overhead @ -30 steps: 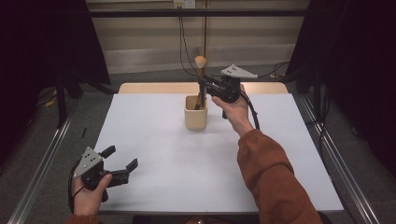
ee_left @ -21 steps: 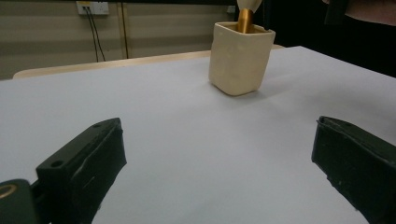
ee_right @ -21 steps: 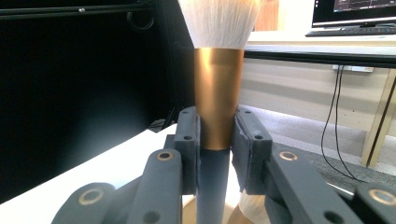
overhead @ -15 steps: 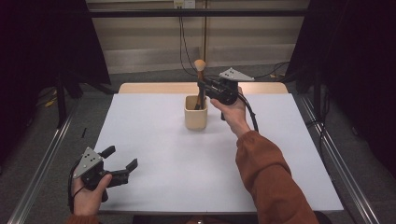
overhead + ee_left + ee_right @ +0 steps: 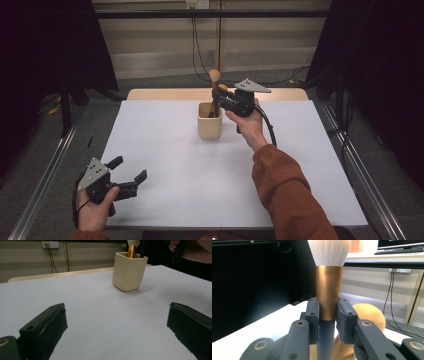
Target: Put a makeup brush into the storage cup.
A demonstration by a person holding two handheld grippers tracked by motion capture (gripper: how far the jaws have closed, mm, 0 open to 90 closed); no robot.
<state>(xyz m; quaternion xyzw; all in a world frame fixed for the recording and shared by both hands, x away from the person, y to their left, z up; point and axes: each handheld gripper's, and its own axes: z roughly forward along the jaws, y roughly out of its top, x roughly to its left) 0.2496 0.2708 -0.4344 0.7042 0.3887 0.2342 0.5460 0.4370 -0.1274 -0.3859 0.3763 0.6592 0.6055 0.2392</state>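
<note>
Right gripper view: right gripper [image 5: 327, 322] clamps the makeup brush [image 5: 329, 290] at its gold ferrule, brush upright. High view: brush stands in the cream cup [image 5: 209, 121] at the table's [image 5: 170, 190] far middle. Left gripper [image 5: 131, 171] gapes wide, holding nothing, near corner.

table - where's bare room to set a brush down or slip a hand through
Most of the white table is bare: the wide patch between the cream cup and the left gripper, and the right side beyond the sleeve. It is crowded only at the cup, where the right gripper clamps a makeup brush beside another brush.
</note>
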